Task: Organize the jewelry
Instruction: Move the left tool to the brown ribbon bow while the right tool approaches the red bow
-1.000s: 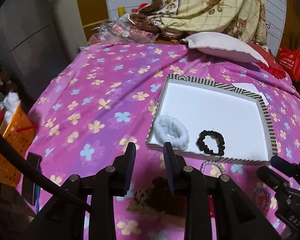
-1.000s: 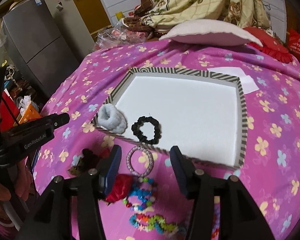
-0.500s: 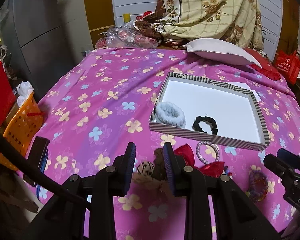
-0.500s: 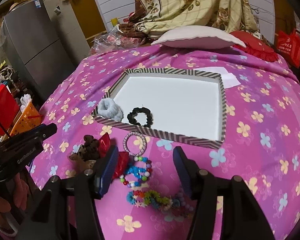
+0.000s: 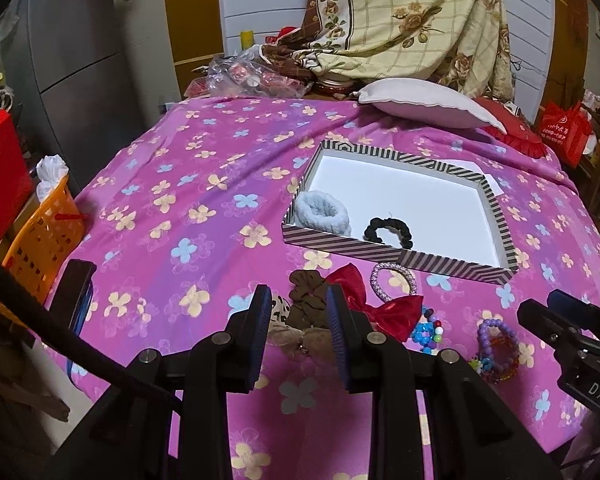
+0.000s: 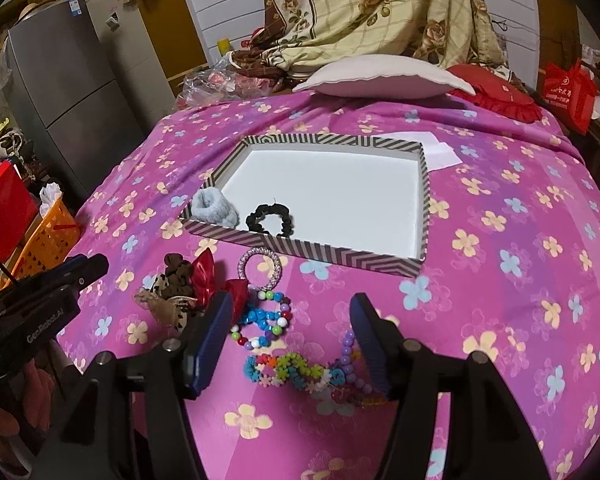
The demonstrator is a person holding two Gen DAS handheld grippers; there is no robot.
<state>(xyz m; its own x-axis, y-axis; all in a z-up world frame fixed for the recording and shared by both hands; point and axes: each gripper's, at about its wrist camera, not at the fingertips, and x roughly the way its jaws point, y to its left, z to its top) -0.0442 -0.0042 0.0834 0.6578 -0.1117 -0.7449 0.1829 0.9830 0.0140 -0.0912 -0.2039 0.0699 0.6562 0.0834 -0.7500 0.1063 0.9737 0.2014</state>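
The left hand-held gripper (image 5: 298,320) hangs wide and empty above a brown scrunchie (image 5: 310,300). The right hand-held gripper (image 6: 290,326) is opening, nothing gripped, over bead bracelets (image 6: 266,320). At twelve o'clock sits the striped tray (image 6: 300,246).

Both grippers have drawn back from the box (image 5: 396,258) toward the near edge of the bed (image 5: 204,184), so the box sits farther up in both views and more of the bedspread shows. The left gripper (image 5: 298,322), which hung over the box's near left corner a second ago, now hangs over the brown scrunchie (image 5: 308,300) near the bed's edge, its gap unchanged. The right gripper (image 6: 290,332), earlier over the pink ring (image 6: 260,266), now hangs over the bead bracelets (image 6: 266,322), and its jaws are opening with nothing pressed between them. The flower bracelet (image 6: 288,372) now shows in full.
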